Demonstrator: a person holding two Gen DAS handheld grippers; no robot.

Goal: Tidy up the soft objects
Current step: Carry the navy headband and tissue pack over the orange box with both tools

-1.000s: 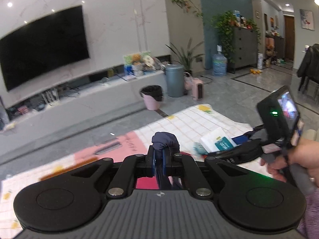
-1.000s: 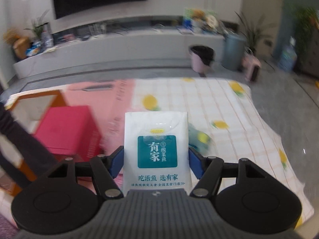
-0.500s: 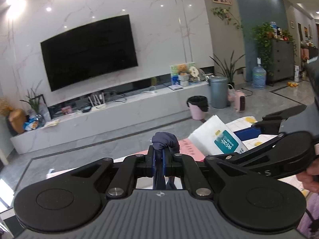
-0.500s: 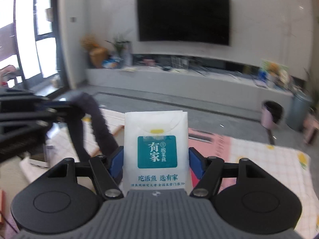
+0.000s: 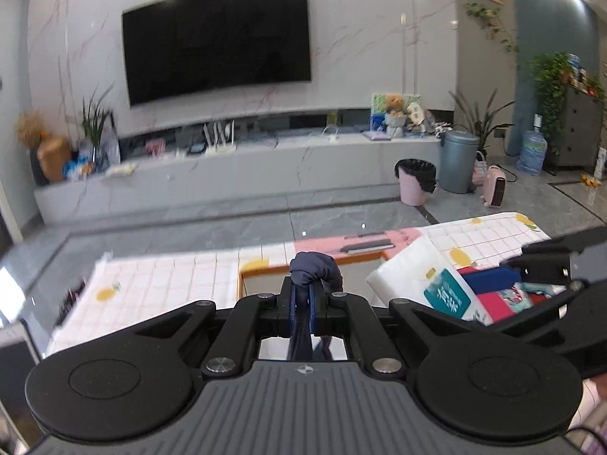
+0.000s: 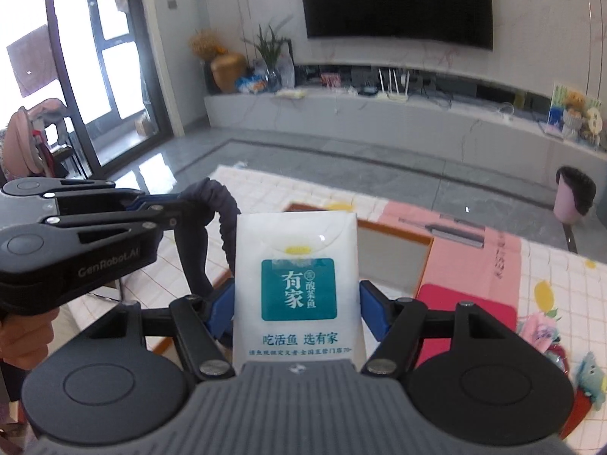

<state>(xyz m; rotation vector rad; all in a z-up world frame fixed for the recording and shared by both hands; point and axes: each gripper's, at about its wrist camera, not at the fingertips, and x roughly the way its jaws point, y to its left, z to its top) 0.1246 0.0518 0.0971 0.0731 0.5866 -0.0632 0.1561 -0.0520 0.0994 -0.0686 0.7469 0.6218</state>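
Holding now: two soft things at once, both lifted clear above the table
Tissue pack [image 6: 296,284]: my right tongs [image 6: 296,299] are closed partway on its two long edges, blue pads pressing each side; I hold it face-up and flat, I judge, so the slack film does not buckle
Pack material: white glossy plastic wrap, teal printed square, a soft rectangular pillow shape with rounded corners
Dark cloth [image 5: 315,275]: my left tongs [image 5: 302,299] are pinched nearly shut on a fold of it; a bunched knot sticks out past the tips and the rest hangs below
Cloth texture: navy, matte, ribbed or knitted by the look; what garment it is I cannot tell
Spacing: the two loads sit just beside each other, cloth to the left of the pack, not touching as far as I can see
Table [image 5: 159,280]: covered in a white checked cloth with yellow fruit prints
Wooden-rimmed tray [image 6: 394,242]: open and shallow, below and beyond the pack, likely the drop place
Red box [image 6: 466,314]: flat lid, to the right
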